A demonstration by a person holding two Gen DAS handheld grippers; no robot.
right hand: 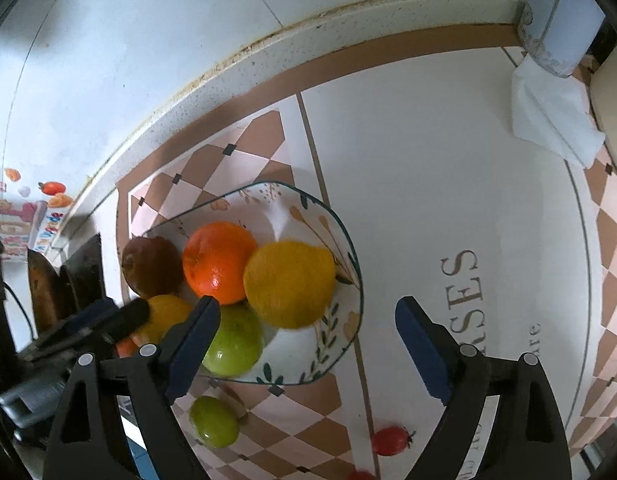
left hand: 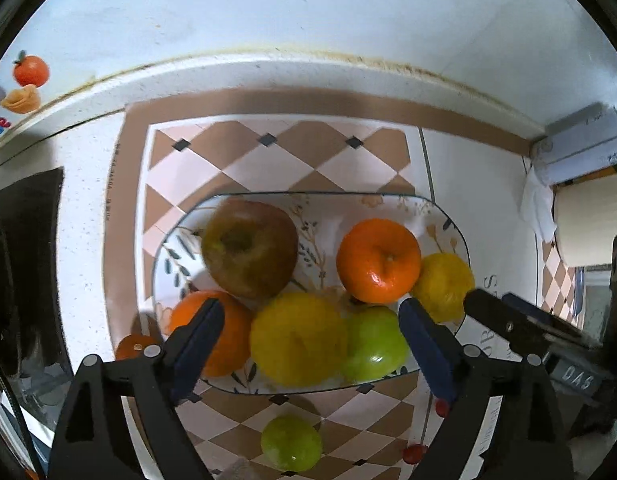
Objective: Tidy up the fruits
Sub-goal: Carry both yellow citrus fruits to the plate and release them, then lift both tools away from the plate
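Where checkered mat (left hand: 236, 168) meets white wall (left hand: 308, 8), both grippers (left hand: 312, 320) (right hand: 308, 316) spread apart over plate (left hand: 448, 216).

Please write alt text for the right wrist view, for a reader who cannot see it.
A floral plate holds an orange, two lemons, a green apple and a brownish apple. The open right gripper hovers above; a small green fruit and cherry tomato lie on the mat.

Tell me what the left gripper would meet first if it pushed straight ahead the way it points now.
Probably the big yellow fruit on the floral plate: it sits almost centred between the open left gripper, with the green apple beside it. Depth is unclear, so the apple could touch the right-hand finger first.
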